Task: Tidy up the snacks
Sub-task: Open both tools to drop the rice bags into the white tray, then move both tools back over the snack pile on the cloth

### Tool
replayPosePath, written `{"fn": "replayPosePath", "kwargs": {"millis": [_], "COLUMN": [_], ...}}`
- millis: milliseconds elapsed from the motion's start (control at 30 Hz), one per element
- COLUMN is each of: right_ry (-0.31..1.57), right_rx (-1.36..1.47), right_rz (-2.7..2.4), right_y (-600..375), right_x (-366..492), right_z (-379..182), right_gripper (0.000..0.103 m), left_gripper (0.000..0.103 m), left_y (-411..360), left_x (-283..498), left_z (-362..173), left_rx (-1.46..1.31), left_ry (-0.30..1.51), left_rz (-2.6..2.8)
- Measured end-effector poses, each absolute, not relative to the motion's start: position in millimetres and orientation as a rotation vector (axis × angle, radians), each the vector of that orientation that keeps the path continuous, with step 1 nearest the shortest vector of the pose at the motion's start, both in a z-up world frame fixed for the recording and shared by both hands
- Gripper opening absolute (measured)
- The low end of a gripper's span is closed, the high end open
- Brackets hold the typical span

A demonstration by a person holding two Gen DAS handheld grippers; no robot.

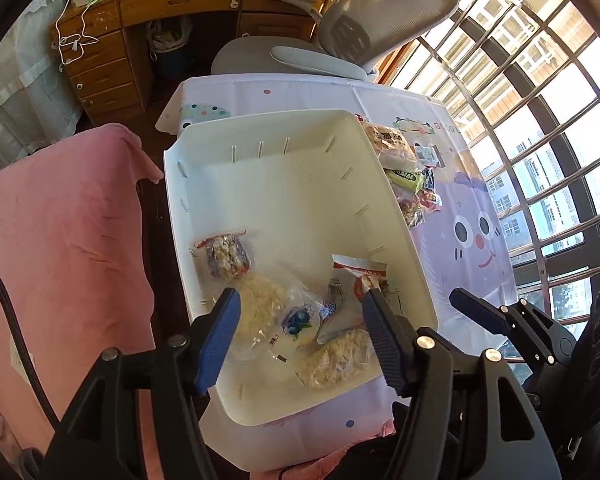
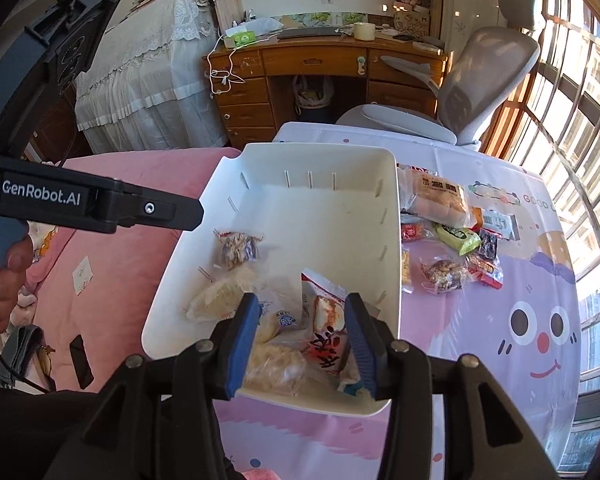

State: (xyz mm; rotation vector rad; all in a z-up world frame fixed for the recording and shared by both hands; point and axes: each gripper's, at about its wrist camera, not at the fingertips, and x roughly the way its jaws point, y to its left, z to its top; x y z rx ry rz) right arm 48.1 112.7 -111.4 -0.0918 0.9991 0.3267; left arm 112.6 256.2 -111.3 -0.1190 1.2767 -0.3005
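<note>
A white plastic bin [image 1: 284,184] [image 2: 320,208] stands on the table and holds several snack packets: a nut bar [image 1: 226,258] [image 2: 238,250], pale crisp-rice packs [image 1: 260,308] [image 2: 220,298], a blueberry packet [image 1: 300,320] and a red-and-white packet [image 1: 358,276] [image 2: 328,328]. My left gripper [image 1: 300,320] hangs open over the bin's near end, empty. My right gripper [image 2: 304,340] is open around the red-and-white packet without pinching it. More packets lie in a pile [image 1: 408,172] [image 2: 452,232] on the table right of the bin.
The table has a pink-and-lilac cartoon cloth [image 1: 468,240] [image 2: 520,320]. A pink bed [image 1: 60,240] [image 2: 112,280] lies to the left. A grey office chair [image 1: 364,28] [image 2: 472,92] and a wooden desk [image 1: 160,12] [image 2: 312,68] stand behind; barred windows at the right.
</note>
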Motion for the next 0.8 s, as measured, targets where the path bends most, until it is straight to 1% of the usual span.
{"fn": "replayPosePath", "kwargs": {"millis": [467,633,800], "right_ry": [1.063,1.063,1.059], "right_rx": [-0.044,-0.044,-0.066], "right_rz": [0.251,0.251,0.282], "right_y": [55.6,21.6,-15.4], "right_x": [24.6,24.3,28.0], "right_z": [-125.7,-124.2,-120.4], "right_gripper": [0.047,0.047,0.050], "left_gripper": [0.064,0.064,0.066], "left_y": [199.8,173.7,145.0], "left_x": [69.2,59.8,58.1], "left_z": [-142.7,-140.2,-129.7], "left_rx": [-0.025,-0.031,-0.095], "left_ry": [1.344,1.352,1.325], "left_rz": [-0.326,-0.307,-0.267]}}
